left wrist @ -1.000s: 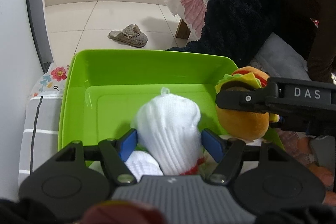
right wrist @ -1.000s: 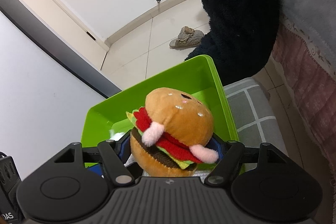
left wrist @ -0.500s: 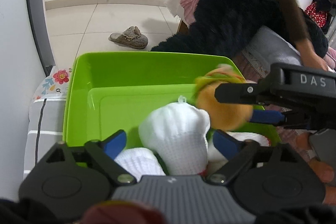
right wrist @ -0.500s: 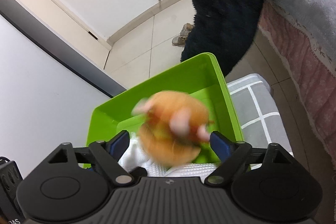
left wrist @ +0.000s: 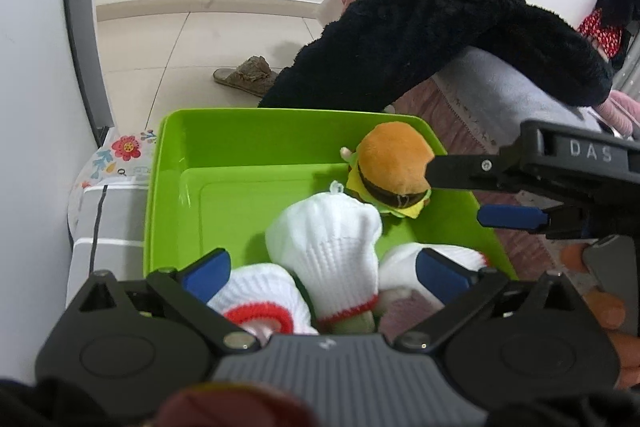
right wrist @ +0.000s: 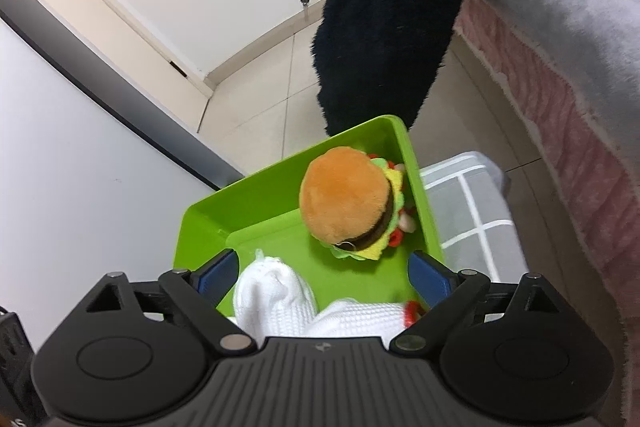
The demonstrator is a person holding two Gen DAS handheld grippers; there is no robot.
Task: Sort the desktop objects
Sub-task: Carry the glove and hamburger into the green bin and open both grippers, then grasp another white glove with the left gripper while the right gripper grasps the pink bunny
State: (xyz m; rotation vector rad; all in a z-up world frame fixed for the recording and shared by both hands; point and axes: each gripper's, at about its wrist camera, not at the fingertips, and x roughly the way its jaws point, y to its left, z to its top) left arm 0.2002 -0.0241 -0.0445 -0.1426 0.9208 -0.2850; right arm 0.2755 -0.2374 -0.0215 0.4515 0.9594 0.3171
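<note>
"DAS" lettering — right gripper (left wrist: 508,217) housing

A bright green rectangular plastic tray (left wrist: 256,131) sits on a surface covered with a white cloth crossed by grey stripes (left wrist: 108,223); a floral-printed piece (left wrist: 120,155) lies at the tray's far left corner. From the right wrist view the same striped cover (right wrist: 472,211) shows to the right of the tray (right wrist: 248,203). Beyond lies a pale tiled floor (left wrist: 192,43), carrying one brown fuzzy slipper (left wrist: 248,81).
</note>
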